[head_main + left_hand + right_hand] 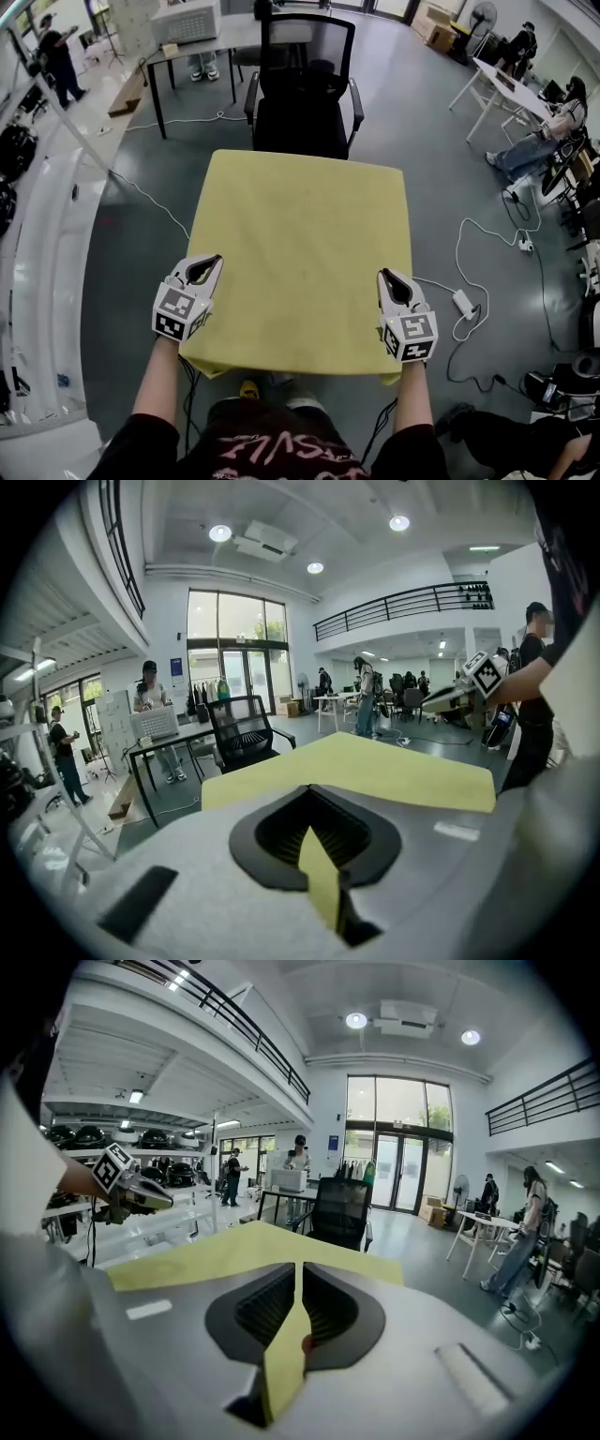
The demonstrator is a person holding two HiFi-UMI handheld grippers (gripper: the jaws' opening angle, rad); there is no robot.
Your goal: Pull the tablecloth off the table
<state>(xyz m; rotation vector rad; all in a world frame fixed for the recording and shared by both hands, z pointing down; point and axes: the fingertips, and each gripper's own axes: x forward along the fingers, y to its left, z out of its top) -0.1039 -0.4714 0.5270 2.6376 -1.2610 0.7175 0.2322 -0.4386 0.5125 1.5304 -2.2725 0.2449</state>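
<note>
Grey floor (431,169) beneath square yellow tablecloth (300,253)

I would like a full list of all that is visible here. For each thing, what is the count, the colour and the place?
tablecloth: one, yellow, spread flat in the centre
office chair: one, black, behind the tablecloth's far edge
desk: one, pale top and dark legs, far side, left of the chair
crate: one, white, on that desk
power adapter: one, white, on the grey floor at right, on a white cable
standing person: one, dark clothes, far left
seated person: one, blue jeans, far right
left gripper: one, grey, shut on the tablecloth's left edge
right gripper: one, grey, shut on its right edge
</note>
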